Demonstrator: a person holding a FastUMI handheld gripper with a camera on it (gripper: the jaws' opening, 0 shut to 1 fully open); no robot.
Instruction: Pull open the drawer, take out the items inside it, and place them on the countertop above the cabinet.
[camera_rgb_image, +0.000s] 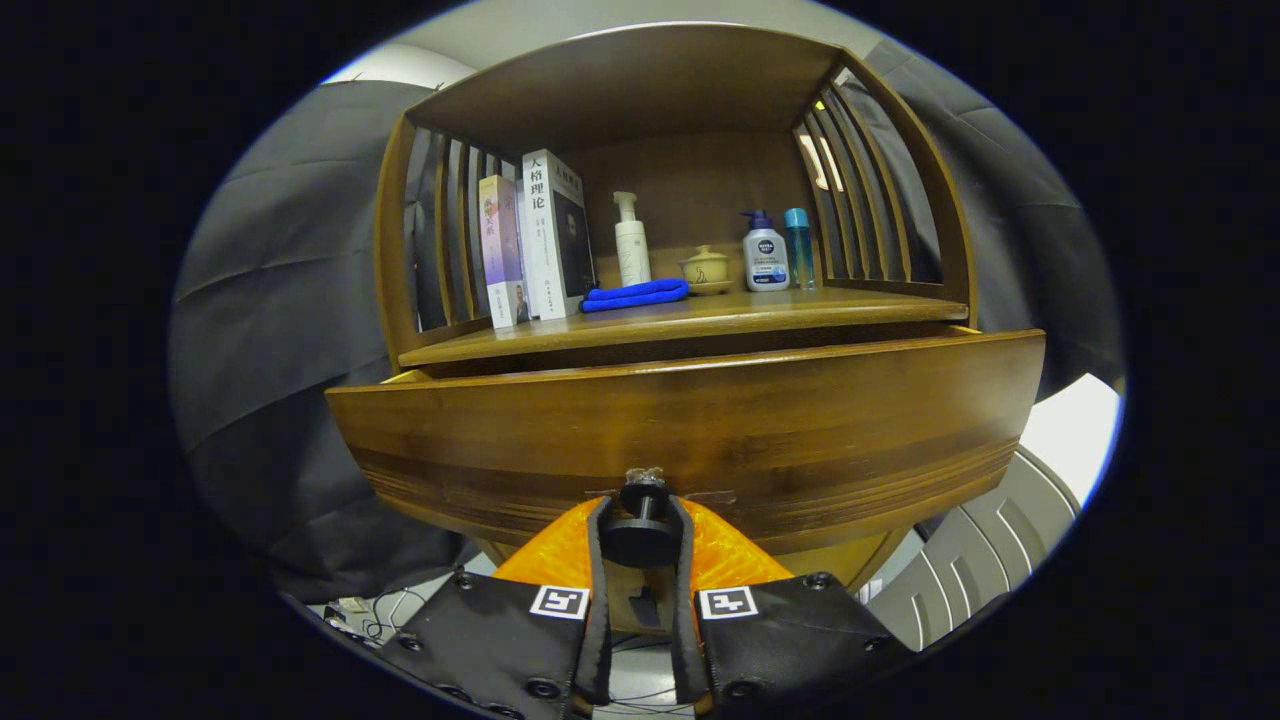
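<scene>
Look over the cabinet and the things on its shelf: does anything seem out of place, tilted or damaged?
Nothing stands out. The books, bottles and small pot stand upright, and the blue cloth lies folded. The drawer is pulled partly out, with the gripper shut on its knob, as the job requires.

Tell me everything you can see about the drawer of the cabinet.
The drawer looks like dark brown polished wood with a wide plain front and fine grooves low on it. It is pulled partly out from under the countertop, so a dark gap shows behind its top edge; its inside is hidden. A small dark round knob stands out from the middle of its front. The gripper is shut on the knob, one finger on each side.
</scene>
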